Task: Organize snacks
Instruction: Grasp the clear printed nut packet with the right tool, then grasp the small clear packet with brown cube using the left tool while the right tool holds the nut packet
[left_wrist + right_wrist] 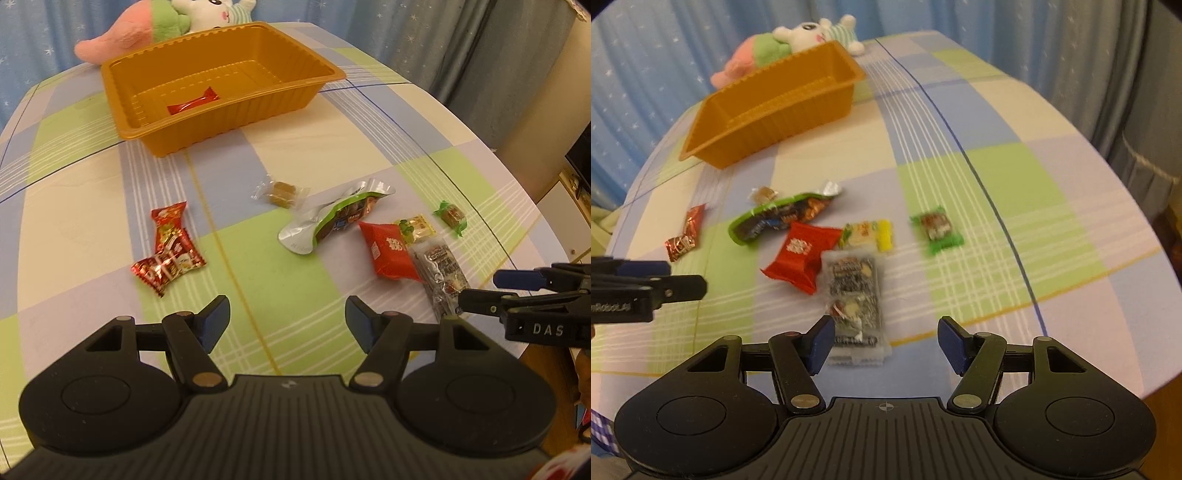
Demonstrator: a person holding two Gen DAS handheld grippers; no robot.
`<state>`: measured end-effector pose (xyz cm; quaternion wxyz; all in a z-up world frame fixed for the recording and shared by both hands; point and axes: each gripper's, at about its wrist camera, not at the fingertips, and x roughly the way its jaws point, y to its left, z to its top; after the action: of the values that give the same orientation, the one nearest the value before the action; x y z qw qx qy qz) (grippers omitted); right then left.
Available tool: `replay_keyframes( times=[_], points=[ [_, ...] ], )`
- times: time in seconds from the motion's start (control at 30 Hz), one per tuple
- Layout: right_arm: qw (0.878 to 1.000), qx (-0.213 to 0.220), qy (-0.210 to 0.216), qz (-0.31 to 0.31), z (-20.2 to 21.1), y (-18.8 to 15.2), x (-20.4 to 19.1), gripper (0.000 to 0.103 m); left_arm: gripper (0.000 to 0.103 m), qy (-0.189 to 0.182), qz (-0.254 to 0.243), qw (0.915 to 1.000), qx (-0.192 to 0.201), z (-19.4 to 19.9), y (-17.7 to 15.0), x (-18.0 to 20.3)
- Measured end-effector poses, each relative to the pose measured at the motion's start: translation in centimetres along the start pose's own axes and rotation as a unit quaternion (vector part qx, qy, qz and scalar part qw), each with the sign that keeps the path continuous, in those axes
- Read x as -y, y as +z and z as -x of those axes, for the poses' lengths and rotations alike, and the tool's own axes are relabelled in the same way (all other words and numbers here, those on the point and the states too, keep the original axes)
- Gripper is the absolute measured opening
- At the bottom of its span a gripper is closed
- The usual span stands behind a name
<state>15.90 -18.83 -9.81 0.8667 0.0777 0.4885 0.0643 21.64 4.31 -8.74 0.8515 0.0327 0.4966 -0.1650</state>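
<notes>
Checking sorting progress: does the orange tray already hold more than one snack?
No. The left wrist view shows only a single red-wrapped candy lying inside the orange tray; the other snacks lie on the tablecloth.

Desk [92,192] w/ plaid cloth: pale green, blue, cream squares, thin white and dark-blue lines. At far edge, two plush toys touching: pink one w/ green patch [746,61] and white bunny in striped top [812,33]. Behind them, blue curtain w/ white stars [657,55]; grey curtain [461,40] on the right.
</notes>
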Motion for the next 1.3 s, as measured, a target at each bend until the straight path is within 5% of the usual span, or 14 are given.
replay_keyframes(
  times=[0.2, 0.3, 0.77, 1.13, 1.3],
  points=[
    [0.999, 0.011, 0.005, 0.03, -1.1, 0.5, -1.6, 0.062, 0.066, -0.004, -0.008, 1.0, 0.0, -0.5, 0.6, 0.0],
    [0.999, 0.01, 0.001, 0.049, -2.0, 0.7, -2.4, 0.043, 0.066, -0.002, -0.01, 0.9999, -0.001, -0.7, 0.7, -0.1],
    [0.996, -0.005, -0.021, 0.088, -2.7, 0.0, -2.7, 0.037, 0.066, -0.002, -0.017, 0.9999, 0.001, -2.0, 2.1, -0.9],
    [0.998, 0.043, -0.039, -0.021, 1.8, 1.1, 2.1, 0.037, 0.064, 0.004, -0.05, 0.9985, 0.023, -4.2, 4.8, -1.1],
    [0.996, 0.052, -0.047, -0.056, 2.8, 1.8, 3.5, 0.037, 0.055, -0.01, -0.044, 0.9985, 0.03, -5.0, 6.4, -1.8]
  ],
)
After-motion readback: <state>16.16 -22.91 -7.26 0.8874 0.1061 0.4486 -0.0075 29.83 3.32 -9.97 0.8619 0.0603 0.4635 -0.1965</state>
